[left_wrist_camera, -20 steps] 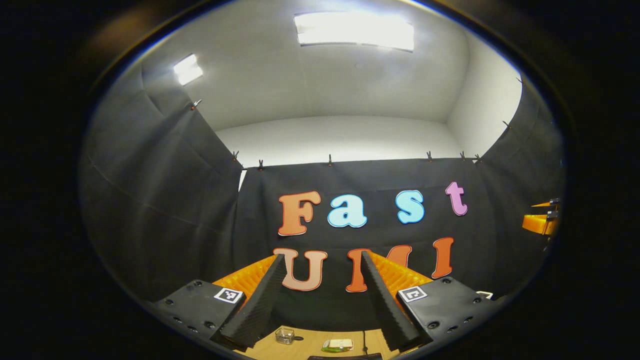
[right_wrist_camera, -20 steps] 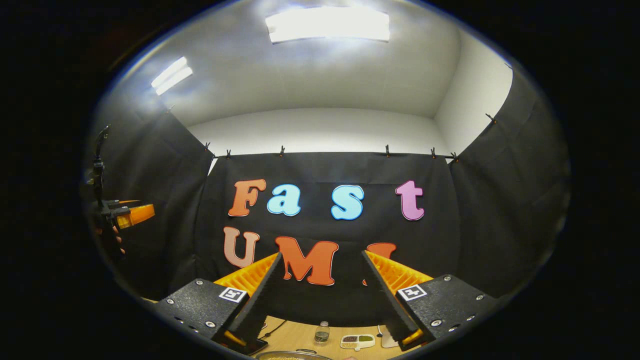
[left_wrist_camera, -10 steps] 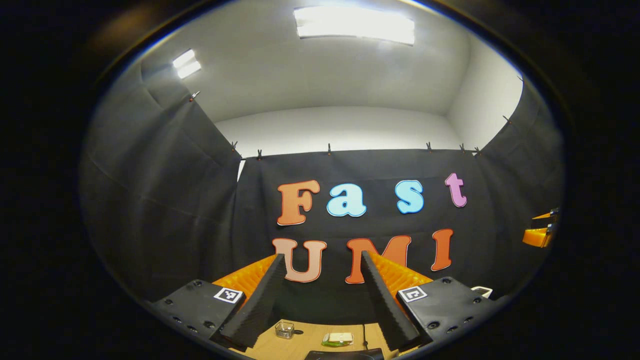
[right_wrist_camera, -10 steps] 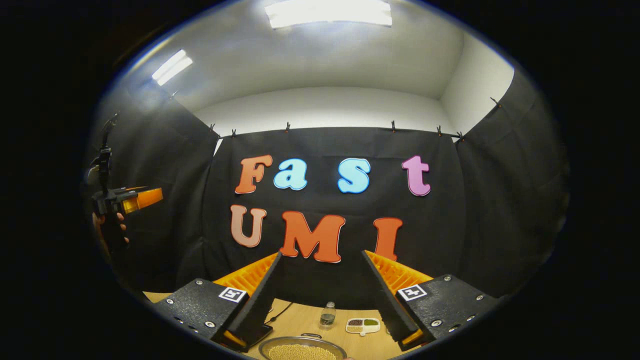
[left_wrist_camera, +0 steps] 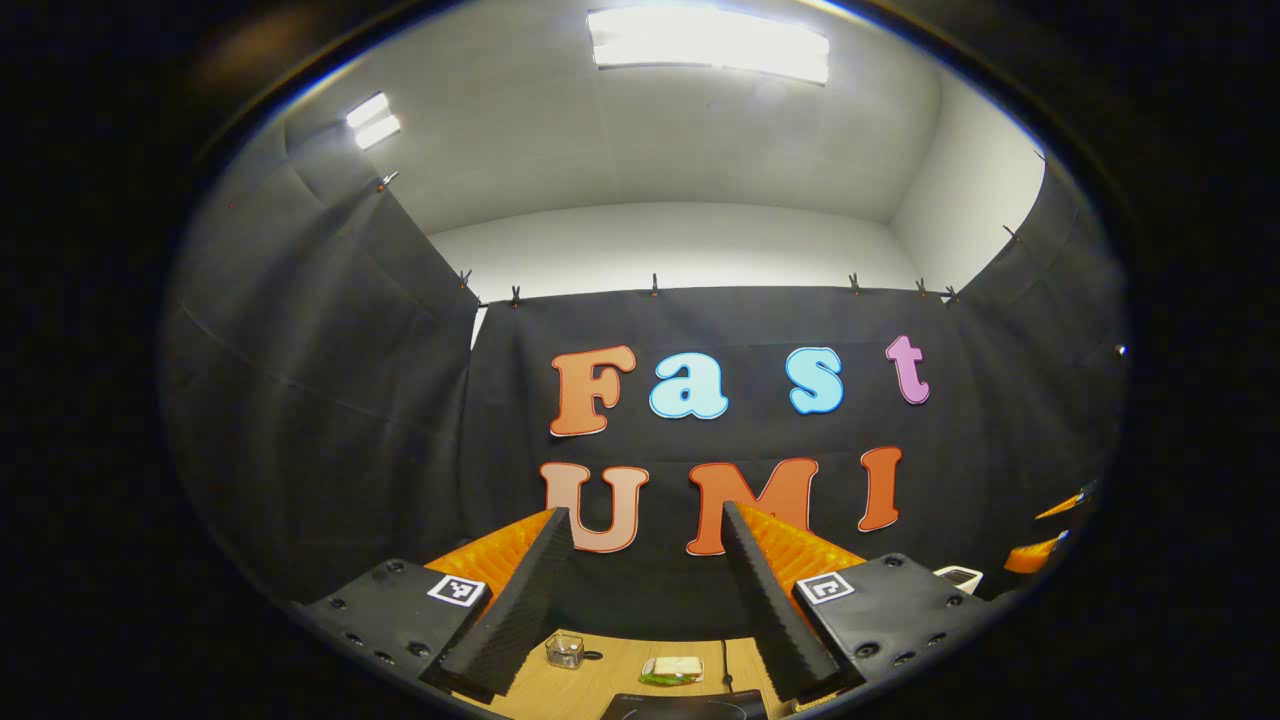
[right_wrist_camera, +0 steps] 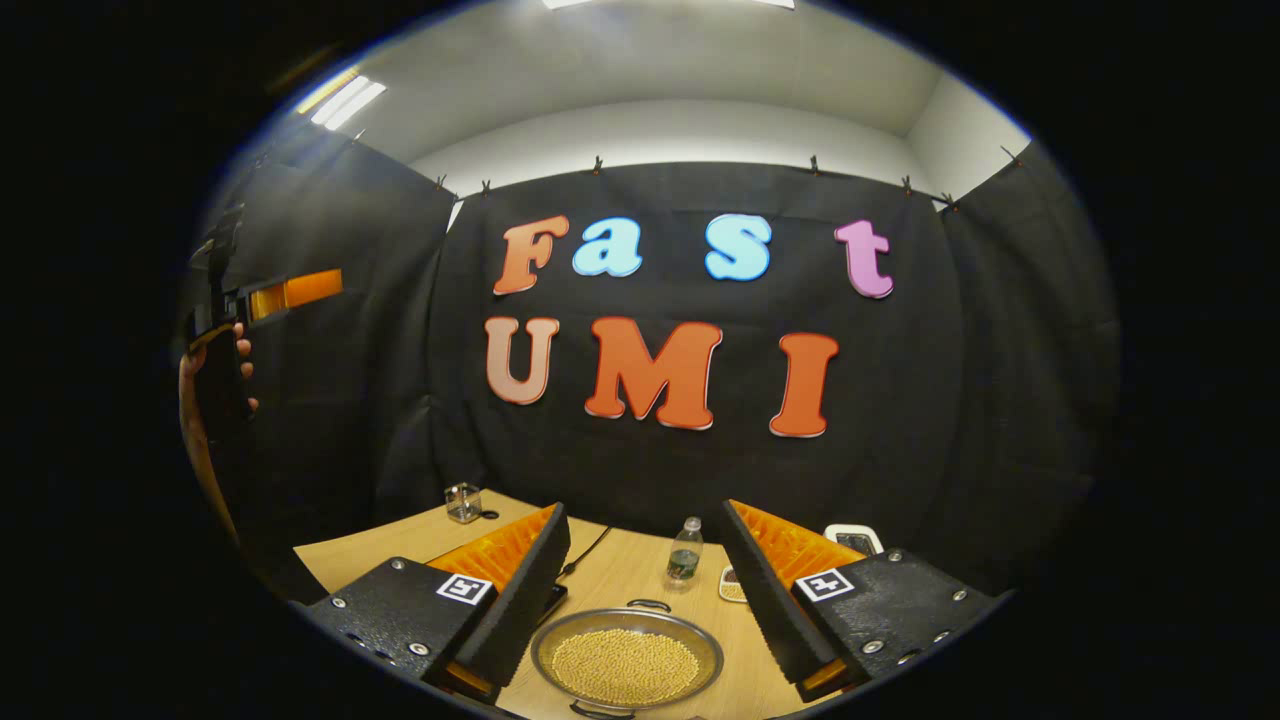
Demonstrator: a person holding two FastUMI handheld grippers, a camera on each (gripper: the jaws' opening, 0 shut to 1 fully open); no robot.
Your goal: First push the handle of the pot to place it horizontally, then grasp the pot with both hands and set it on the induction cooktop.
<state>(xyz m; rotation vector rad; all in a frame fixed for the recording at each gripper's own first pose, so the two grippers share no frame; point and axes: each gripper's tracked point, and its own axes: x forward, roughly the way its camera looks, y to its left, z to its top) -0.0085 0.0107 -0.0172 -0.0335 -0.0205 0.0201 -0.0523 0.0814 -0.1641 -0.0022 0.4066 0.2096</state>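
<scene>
Steel pot (right_wrist_camera: pixel 626 660), shallow and filled with pale yellow grains, sits on the wooden table (right_wrist_camera: pixel 390 545) between the spread fingers of the right gripper (right_wrist_camera: pixel 645 545), which hovers above it holding nothing. Behind the pot stands a small water bottle (right_wrist_camera: pixel 685 552), with a clear glass cube (right_wrist_camera: pixel 462 502) farther left near the table's back edge. Left of the pot and higher, a hand (right_wrist_camera: pixel 215 375) holds the left gripper (left_wrist_camera: pixel 645 545), its fingers likewise spread and empty, above a dark cooktop edge (left_wrist_camera: pixel 685 706)

No readable text (gripper (right_wrist_camera: pixel 645 560) markers are mere patterns).
</scene>
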